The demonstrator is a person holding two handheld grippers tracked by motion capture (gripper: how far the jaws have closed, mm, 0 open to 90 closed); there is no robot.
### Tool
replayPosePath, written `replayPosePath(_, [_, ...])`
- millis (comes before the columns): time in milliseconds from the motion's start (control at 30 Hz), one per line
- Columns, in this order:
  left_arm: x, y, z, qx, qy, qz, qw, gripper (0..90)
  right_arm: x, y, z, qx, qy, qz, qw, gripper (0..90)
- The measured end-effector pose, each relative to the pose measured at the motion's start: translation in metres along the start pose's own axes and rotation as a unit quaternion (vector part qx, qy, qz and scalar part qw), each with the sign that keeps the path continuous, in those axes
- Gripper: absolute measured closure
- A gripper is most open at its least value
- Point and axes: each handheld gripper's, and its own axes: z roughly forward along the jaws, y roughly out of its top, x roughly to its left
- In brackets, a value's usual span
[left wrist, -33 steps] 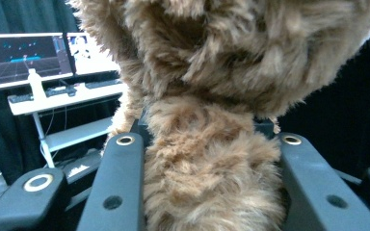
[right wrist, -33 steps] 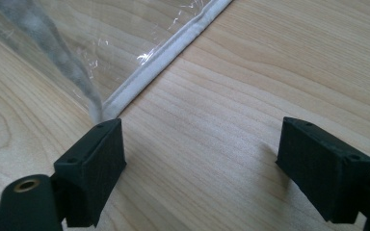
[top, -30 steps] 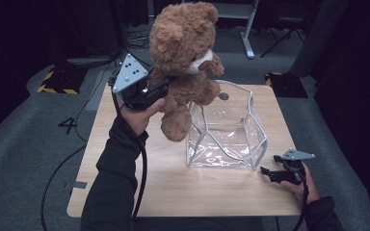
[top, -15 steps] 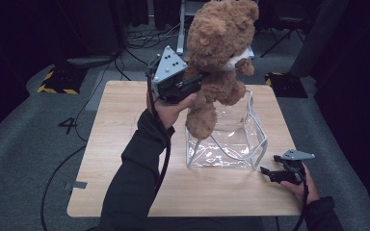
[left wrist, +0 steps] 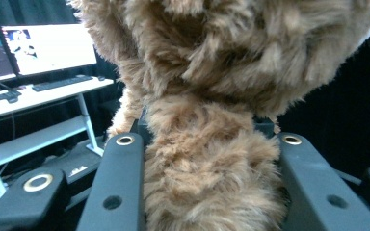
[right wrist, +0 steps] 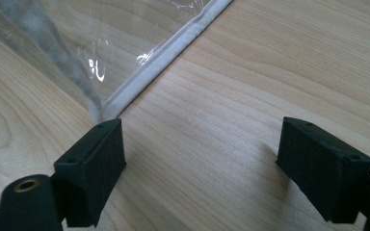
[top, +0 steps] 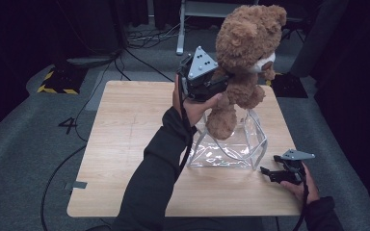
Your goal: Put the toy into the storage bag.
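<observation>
Clamped on the teddy bear (top: 243, 57), the left gripper (top: 211, 83) holds the toy in the air above the clear plastic bag (top: 229, 144). In the high view the bear hangs upright, its head toward the far edge of the table (top: 125, 144) and one leg dangling down into the bag's open top; whether the foot touches the plastic cannot be told. The left gripper view shows both black jaws pressed into the brown fur (left wrist: 207, 173) at the bear's middle, one on each side, with the fluffy body swelling out above them. Behind the bear in that view stand a desk and a lit monitor (left wrist: 43, 48).

The bag stands open on the wooden table, toward its right side, with white-edged seams and a glossy, wrinkled wall.

Low at the table's near right corner, the right gripper (top: 277, 174) rests in the person's right hand (top: 301, 185), just beside the bag's near right corner. Its jaws stand wide apart with nothing between them: the right gripper view shows bare wood in the gap and the bag's white seam (right wrist: 168, 53) running past the left jaw, close to it but apart.
</observation>
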Motion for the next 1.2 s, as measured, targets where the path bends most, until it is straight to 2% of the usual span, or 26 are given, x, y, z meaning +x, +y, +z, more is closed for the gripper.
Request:
replayPosePath(133, [-0.003, -0.008, 0.010, 0.010, -0.005, -0.006, 0.9999, 63.3, 0.000, 0.000, 0.000, 0.000, 0.000, 0.000, 1.0000, 16.7])
replayPosePath(267, [-0.001, -0.017, 0.012, 0.013, -0.003, -0.011, 0.9998, 63.3, 0.000, 0.000, 0.000, 0.000, 0.001, 0.000, 1.0000, 16.7])
replayPosePath(500, [0.009, -0.027, 0.003, 0.011, 0.008, -0.024, 0.9996, 63.1, 0.000, 0.000, 0.000, 0.000, 0.000, 0.000, 1.0000, 16.6])
replayPosePath(700, [0.016, -0.034, -0.009, 0.013, 0.021, -0.024, 0.9994, 63.1, 0.000, 0.000, 0.000, 0.000, 0.000, 0.000, 1.0000, 16.6])
replayPosePath(967, [0.017, -0.044, -0.010, 0.038, 0.025, -0.006, 0.9990, 62.9, 0.000, 0.000, 0.000, 0.000, 0.000, 0.000, 1.0000, 16.6])
replayPosePath(1067, [0.016, -0.053, -0.008, 0.056, 0.023, 0.009, 0.9981, 62.8, 0.000, 0.000, 0.000, 0.000, 0.000, 0.000, 1.0000, 16.6])
replayPosePath(1200, [0.018, -0.063, -0.010, 0.066, 0.019, 0.008, 0.9976, 62.6, 0.000, 0.000, 0.000, 0.000, 0.000, 0.000, 1.0000, 16.6])
